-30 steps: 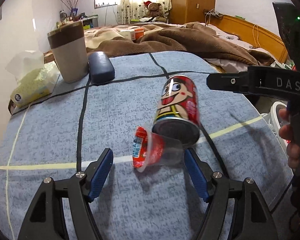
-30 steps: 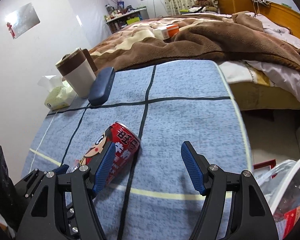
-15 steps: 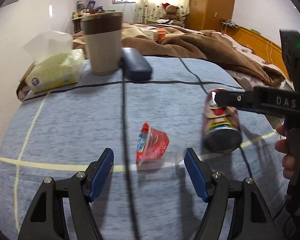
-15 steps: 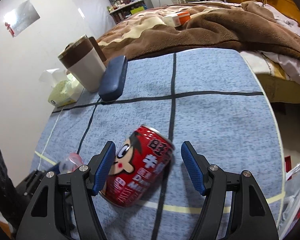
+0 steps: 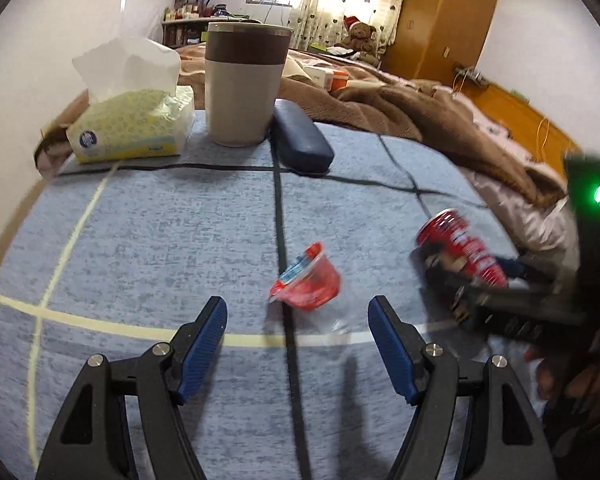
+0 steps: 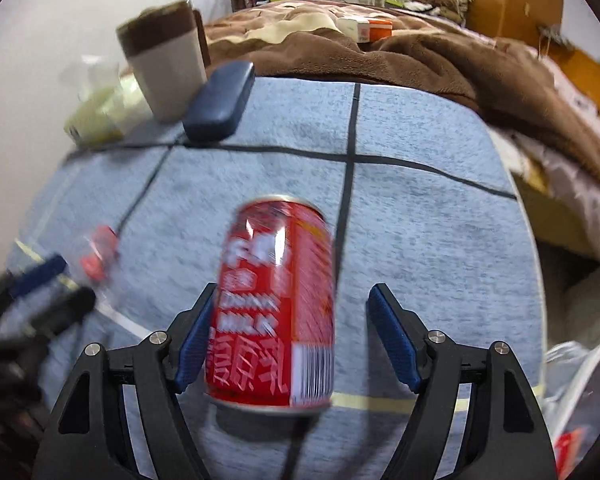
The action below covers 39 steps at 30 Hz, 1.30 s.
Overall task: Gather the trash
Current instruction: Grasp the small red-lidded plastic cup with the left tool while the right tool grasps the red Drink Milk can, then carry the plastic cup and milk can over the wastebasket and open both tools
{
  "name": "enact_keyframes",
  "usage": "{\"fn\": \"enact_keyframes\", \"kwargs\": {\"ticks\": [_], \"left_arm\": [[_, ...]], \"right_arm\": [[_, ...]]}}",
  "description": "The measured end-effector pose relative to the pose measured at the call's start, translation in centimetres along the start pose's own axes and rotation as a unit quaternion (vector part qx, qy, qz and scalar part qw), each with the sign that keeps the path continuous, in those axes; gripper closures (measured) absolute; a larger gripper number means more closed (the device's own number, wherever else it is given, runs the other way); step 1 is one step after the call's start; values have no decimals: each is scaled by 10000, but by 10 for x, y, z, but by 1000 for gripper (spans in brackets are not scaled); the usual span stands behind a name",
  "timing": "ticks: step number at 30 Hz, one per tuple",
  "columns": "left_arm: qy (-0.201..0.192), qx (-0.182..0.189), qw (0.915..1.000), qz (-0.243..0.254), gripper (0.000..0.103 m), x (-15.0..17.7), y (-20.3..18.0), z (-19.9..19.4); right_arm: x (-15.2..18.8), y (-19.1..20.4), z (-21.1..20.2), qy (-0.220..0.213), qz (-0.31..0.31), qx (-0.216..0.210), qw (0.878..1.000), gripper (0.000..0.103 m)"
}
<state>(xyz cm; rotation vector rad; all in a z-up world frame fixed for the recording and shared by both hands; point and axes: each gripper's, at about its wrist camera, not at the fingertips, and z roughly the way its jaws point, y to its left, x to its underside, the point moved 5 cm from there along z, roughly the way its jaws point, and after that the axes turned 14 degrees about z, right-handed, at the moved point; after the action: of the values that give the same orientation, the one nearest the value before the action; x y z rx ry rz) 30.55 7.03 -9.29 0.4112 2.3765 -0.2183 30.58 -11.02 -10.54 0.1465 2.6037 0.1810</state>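
Red can (image 6: 274, 312) lies on its side between the right gripper (image 6: 290, 334) jaws, against the left pad with a gap at the right; the jaws have just been opening and are released. Its long axis runs along the fingers, top end away. Left gripper (image 5: 296, 344) is spread and unloaded, the small plastic cup (image 5: 307, 282) tipped over just ahead of its tips; bare blue cloth (image 5: 160, 240) beyond, table edge close on the can's right.

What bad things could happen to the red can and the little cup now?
The red drink can lies on its side between the right gripper's jaws, which have just been opening, with a gap at the right pad. It could roll along the blue tablecloth. The small clear plastic cup with a red lid lies tipped over ahead of the open left gripper; a squeeze might crush it or push it away.
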Motion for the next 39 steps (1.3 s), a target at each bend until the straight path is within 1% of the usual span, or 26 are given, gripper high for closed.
{"fn": "enact_keyframes", "kwargs": {"ticks": [3, 5, 7, 10, 12, 13, 14, 15, 17, 22, 28, 33, 35, 39], "left_arm": [[-19, -3, 10000, -56, 28, -3, -4, 4], [54, -79, 9999, -133, 28, -3, -5, 9], [105, -67, 9995, -281, 29, -4, -4, 14], [95, -68, 9988, -475, 38, -8, -1, 20], [98, -106, 9985, -524, 44, -9, 0, 23], [135, -95, 9984, -539, 51, -9, 0, 25], [127, -62, 9982, -591, 51, -9, 0, 26], [83, -66, 9979, -644, 52, -9, 0, 26], [29, -113, 9980, -624, 52, -9, -1, 25], [-40, -68, 9986, -515, 53, -10, -8, 20], [-192, -172, 9994, -230, 53, -13, -21, 3], [-345, -264, 9991, -22, 53, -15, -34, -14], [-406, -186, 9990, 1, 53, -15, -40, -21], [-539, -183, 9983, 150, 53, -15, -55, -37]], "right_arm": [[2, -6, -1, -39, -64, 44, 10000, 27], [3, -10, -2, -74, -58, 83, 9999, 27], [4, -11, -4, -135, -126, 113, 9998, 27], [6, -7, -6, -194, -223, 63, 9995, 28], [6, -6, -6, -188, -210, -10, 9996, 32], [7, -5, -7, -207, -205, -29, 9996, 37], [7, -5, -7, -222, -208, -56, 9995, 46], [7, -4, -7, -237, -209, -78, 9995, 49], [7, -4, -9, -300, -215, -54, 9993, 49], [8, -6, -11, -327, -137, -205, 9992, 49], [9, -10, -23, -457, -88, -273, 9985, 49], [12, -17, -40, -586, 25, -324, 9978, 49], [13, -21, -51, -656, 84, -365, 9971, 49], [17, -31, -71, -828, 178, -404, 9956, 49]]}}
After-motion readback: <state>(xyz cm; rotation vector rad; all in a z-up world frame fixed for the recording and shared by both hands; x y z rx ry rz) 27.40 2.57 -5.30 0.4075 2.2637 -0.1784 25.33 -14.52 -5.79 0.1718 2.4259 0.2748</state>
